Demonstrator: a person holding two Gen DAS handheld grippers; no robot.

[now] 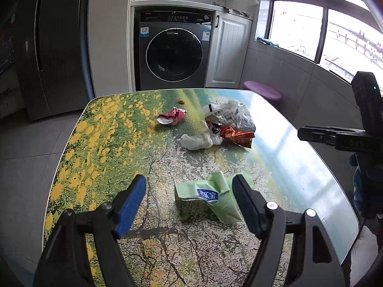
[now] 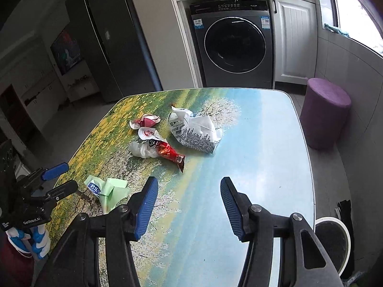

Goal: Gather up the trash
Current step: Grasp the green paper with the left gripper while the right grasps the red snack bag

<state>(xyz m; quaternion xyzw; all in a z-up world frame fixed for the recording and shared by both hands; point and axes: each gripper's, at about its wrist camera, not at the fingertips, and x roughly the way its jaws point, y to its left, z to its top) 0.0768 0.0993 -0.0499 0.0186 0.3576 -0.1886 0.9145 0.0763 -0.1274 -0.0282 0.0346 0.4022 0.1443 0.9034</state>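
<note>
sunlight is coming through the window onto a table (image 1: 100, 129) printed with yellow flowers, a washing machine (image 1: 173, 50) standing behind it. the left gripper (image 1: 189, 203) is hovering over the near edge with its jaws apart, a green wrapper (image 1: 213, 197) lying between them, untouched. the right gripper (image 2: 189, 203) is hanging open above bare tabletop, nothing between its pads. further back, a red snack bag (image 2: 170, 154), a white plastic bag (image 2: 196, 131) and a crumpled red wrapper (image 1: 171, 118) are sitting close together.

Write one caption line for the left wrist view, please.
Open left gripper approaches a green wrapper on the printed table; more trash lies beyond.
</note>
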